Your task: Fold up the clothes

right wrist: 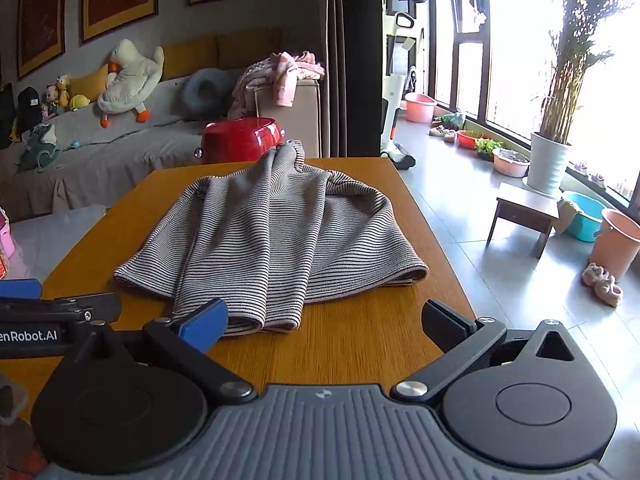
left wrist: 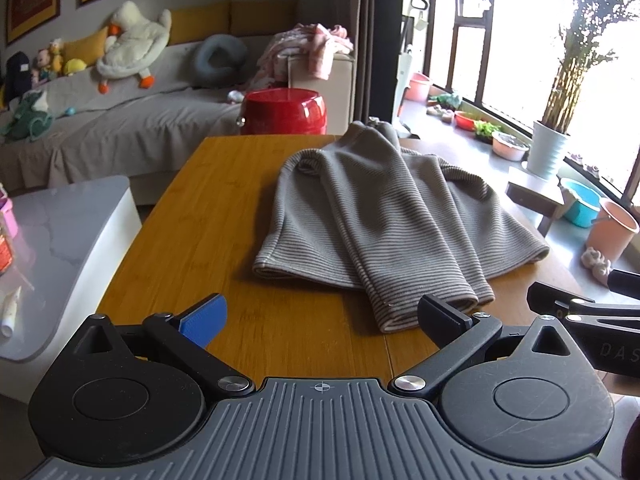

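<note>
A grey striped garment (left wrist: 380,212) lies on the wooden table (left wrist: 208,216), with both sleeves folded in over its middle and their cuffs pointing toward me. It also shows in the right wrist view (right wrist: 276,236). My left gripper (left wrist: 322,320) is open and empty, just short of the cuffs above the table's near edge. My right gripper (right wrist: 324,326) is open and empty, also just in front of the cuffs. Each gripper shows at the edge of the other's view.
A red tub (left wrist: 284,112) stands beyond the table's far end. A white side table (left wrist: 68,240) is at the left. A sofa (left wrist: 120,120) with toys lies behind. A small stool (right wrist: 524,212), buckets (right wrist: 616,244) and a potted plant (right wrist: 548,164) are on the floor at right.
</note>
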The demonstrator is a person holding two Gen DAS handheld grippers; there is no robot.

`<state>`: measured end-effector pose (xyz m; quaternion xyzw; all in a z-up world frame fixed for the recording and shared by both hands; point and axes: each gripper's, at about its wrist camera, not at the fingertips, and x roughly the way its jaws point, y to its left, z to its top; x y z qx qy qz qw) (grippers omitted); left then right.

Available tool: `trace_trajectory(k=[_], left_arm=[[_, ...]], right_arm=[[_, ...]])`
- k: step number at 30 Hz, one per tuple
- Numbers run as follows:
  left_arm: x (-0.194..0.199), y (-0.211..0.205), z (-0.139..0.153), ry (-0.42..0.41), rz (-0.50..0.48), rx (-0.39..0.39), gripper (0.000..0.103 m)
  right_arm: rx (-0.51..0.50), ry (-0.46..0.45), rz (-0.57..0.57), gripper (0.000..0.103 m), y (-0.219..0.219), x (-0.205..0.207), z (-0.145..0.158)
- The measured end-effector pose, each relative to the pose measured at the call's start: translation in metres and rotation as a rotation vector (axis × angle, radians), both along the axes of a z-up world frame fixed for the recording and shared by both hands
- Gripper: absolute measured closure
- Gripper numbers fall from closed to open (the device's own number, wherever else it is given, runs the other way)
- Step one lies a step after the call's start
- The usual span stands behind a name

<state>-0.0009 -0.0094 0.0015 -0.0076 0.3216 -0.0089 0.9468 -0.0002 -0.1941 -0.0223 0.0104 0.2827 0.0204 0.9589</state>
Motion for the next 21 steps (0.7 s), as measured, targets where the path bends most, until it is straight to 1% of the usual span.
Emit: trace_trajectory(k=[8, 21], left_arm=[[0.0020, 0.0009, -0.0010, 0.003, 0.003, -0.010, 0.000], [0.0070, 0.0021, 0.0008, 0.027, -0.005, -0.014, 0.000]], right_arm=[[-0.016, 0.002, 0.004, 0.000, 0.0018, 0.0000, 0.0034], [-0.006, 0.019, -0.009, 0.000, -0.0006, 0.0033, 0.0031]])
